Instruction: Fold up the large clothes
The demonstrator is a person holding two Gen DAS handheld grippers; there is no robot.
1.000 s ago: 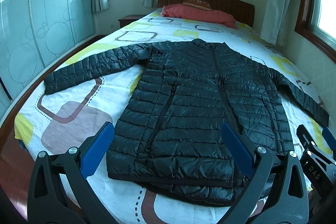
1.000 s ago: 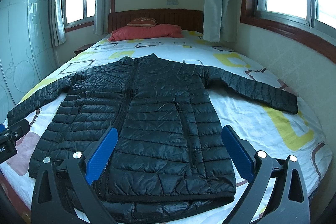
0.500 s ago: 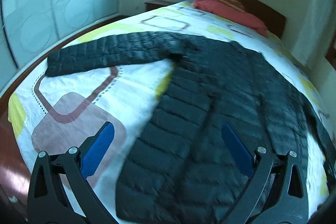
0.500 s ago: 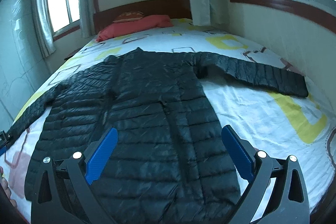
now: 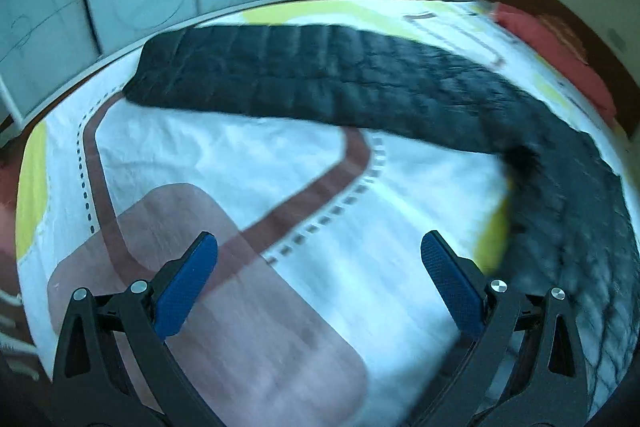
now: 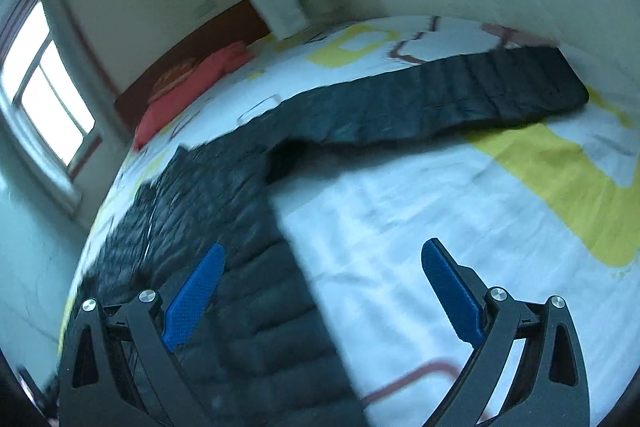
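Jacket [image 5: 360, 83]: a black quilted down garment lying flat and unfolded on the bed [image 5: 240, 155], sleeves spread to either side, body toward the bed's middle. A second ago both cameras faced the hem squarely from the foot of the bed; now each has swung outward, the left view onto the left sleeve [image 5: 248, 71] and the right view onto the right sleeve [image 6: 460, 99]. Motion blur in both views suggests the swing is ongoing. Left claw [image 5: 318, 277]: jaws spread wide, holding nothing, above bare patterned sheet and well apart from the sleeve's cuff. Right claw [image 6: 322, 287]: likewise wide open and empty, its left blue pad [image 6: 192, 299] over the jacket's side edge, its right pad over sheet; whether either touches the fabric cannot be told. Red pillow [image 6: 188, 91] lies at the headboard, clear of the garment. Interpretation: no fold has been made; the outward turn probably marks the start of the first step, reaching for each sleeve to bring it across the body.
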